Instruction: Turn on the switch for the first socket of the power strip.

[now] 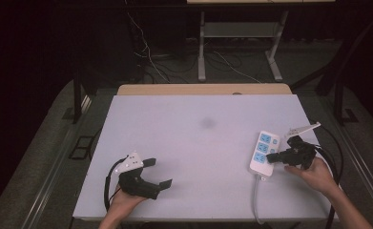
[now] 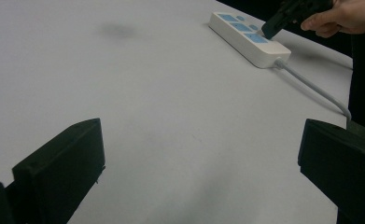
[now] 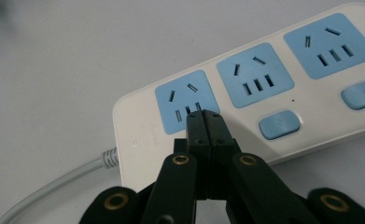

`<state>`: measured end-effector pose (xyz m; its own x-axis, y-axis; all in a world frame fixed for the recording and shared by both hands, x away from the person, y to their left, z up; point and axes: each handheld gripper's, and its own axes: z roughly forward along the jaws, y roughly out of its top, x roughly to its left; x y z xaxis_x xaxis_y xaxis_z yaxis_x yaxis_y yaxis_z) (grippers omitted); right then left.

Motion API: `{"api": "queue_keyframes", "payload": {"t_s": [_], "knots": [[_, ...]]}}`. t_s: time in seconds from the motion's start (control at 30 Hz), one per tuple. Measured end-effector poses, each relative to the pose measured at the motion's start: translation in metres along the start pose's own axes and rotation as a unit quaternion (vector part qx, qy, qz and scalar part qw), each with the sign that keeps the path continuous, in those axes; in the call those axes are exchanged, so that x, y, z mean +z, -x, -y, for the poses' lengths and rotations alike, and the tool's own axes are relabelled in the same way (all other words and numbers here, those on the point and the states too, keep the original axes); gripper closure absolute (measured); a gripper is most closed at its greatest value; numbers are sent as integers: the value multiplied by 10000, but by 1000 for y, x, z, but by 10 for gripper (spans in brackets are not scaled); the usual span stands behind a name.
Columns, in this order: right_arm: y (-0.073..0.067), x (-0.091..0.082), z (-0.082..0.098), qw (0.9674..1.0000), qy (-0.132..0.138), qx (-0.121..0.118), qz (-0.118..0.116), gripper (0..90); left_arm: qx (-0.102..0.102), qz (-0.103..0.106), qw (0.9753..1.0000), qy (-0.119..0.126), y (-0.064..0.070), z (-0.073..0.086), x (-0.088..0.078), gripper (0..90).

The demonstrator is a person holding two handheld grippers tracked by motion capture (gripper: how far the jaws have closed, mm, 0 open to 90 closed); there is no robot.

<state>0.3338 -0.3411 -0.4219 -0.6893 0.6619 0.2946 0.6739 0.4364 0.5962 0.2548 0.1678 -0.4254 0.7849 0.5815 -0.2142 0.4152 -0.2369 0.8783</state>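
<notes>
Dark room around us, cables and a metal frame on the floor beyond; the white bench (image 1: 198, 124) carries 1 white power strip (image 1: 264, 152) near its right edge, grey cord (image 1: 256, 200) trailing toward the near edge.

From the high view we get the layout: left tongs (image 1: 156, 172) at the near left of the bench, well apart from the strip; right tongs (image 1: 273, 158) at the strip's near end. That view does not settle the contact. The right gripper view does: the right tongs (image 3: 203, 116) are closed tight, jaws pressed flat together with nothing between them, and their joined tip sits at the lower edge of the nearest of 3 blue sockets (image 3: 186, 102), over its slots. 2 blue buttons (image 3: 279, 123) show beside the sockets there; we cannot tell if the tip presses down.

The left gripper view shows the left tongs (image 2: 201, 163) spread wide, bare bench between the jaws, holding nothing; the strip (image 2: 245, 39) lies far off at its upper right.

Right hand (image 1: 315, 174) reaches in from the near right, tongs pointing left and down at the strip. Left hand (image 1: 124, 198) sits low at the near edge, tongs angled right.
</notes>
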Motion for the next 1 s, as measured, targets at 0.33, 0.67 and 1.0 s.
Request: {"api": "queue_keyframes", "payload": {"t_s": [0.33, 0.67, 1.0], "knots": [[-7, -1, -5, 9994, -145, -246, 205, 900, -38, -8, 10000, 14, -1, 0, 0, 0], [-12, -5, -10, 9992, -179, -275, 245, 900, -23, -7, 10000, 25, 0, 0, -1, 0], [-21, -15, -12, 9991, -97, -239, 334, 899, -22, 17, 10000, 48, 1, 0, -1, 0]]}}
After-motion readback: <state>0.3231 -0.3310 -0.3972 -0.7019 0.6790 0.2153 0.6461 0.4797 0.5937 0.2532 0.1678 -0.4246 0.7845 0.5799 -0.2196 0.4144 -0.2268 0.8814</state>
